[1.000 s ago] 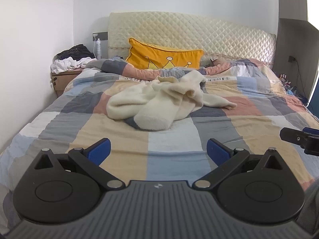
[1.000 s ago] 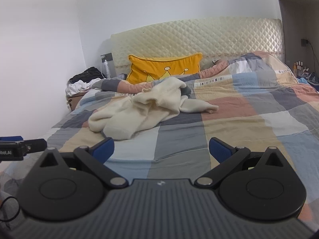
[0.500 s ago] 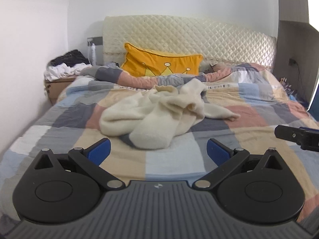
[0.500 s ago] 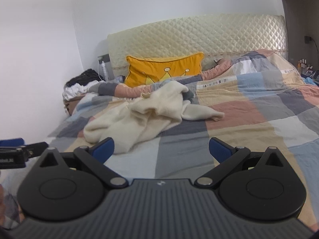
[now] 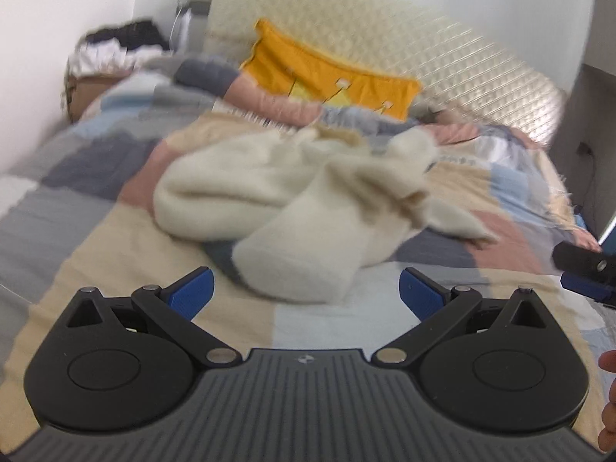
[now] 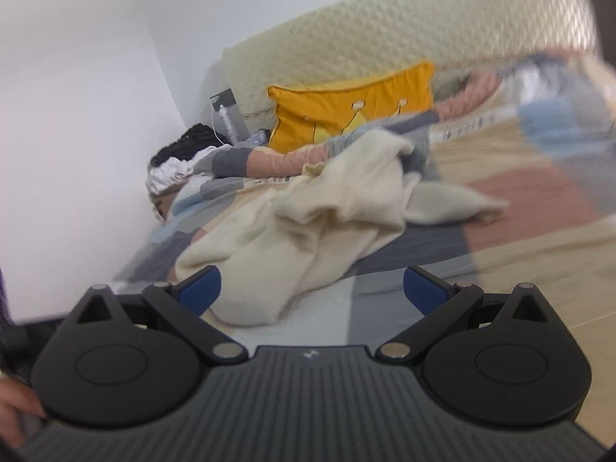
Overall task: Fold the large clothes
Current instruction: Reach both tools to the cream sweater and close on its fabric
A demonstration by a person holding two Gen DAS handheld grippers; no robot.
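Note:
A cream fleece garment (image 5: 308, 208) lies crumpled in the middle of the checked bedspread (image 5: 77, 231); it also shows in the right wrist view (image 6: 308, 231). My left gripper (image 5: 306, 294) is open and empty, just short of the garment's near end. My right gripper (image 6: 313, 288) is open and empty, with the garment's near end between its blue fingertips (image 6: 202, 288) in the image; contact cannot be told. The right gripper's tip (image 5: 585, 269) shows at the right edge of the left wrist view.
A yellow cushion (image 5: 327, 73) leans on the quilted headboard (image 5: 385, 38). A pile of dark and white clothes (image 6: 181, 158) sits on a box at the bed's left, by the wall. A bottle (image 6: 227, 119) stands behind it.
Both grippers have moved forward toward the garment, which now looks larger and nearer. Both views are blurred by motion and tilted. Both jaws stay open.

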